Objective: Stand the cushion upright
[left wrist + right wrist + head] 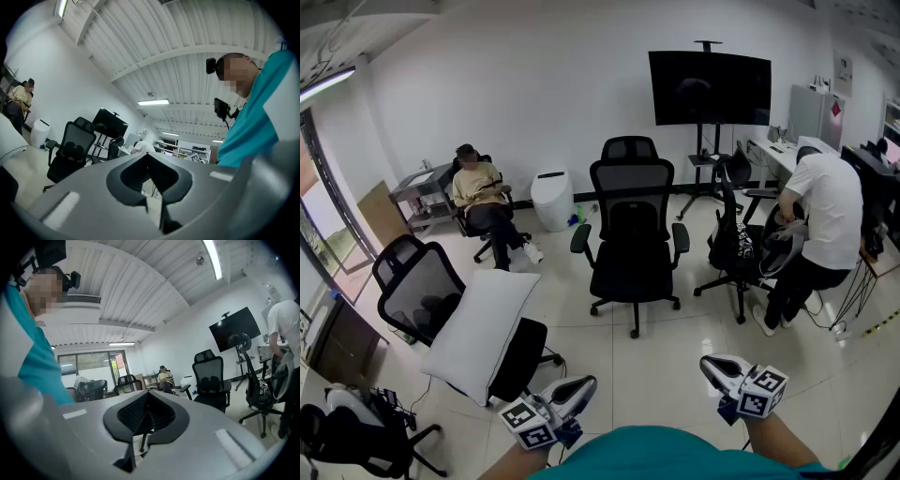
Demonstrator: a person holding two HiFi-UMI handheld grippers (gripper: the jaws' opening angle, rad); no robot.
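The white cushion (480,333) stands tilted on the seat of a black mesh office chair (417,286) at the left of the head view, leaning against its backrest. My left gripper (579,386) is low near my body, just right of that chair and apart from the cushion, its jaws together on nothing. My right gripper (713,365) hovers over the tiled floor at the lower right, also shut and empty. In the left gripper view the closed tips (148,155) point across the room, and a white edge of the cushion (9,140) shows at the far left.
A second black office chair (633,234) stands mid-room, and a third (736,246) is to its right. A person in a white shirt (820,220) bends over by desks. Another person (483,199) sits at the back left. A white bin (551,199) and a TV on a stand (710,87) line the wall.
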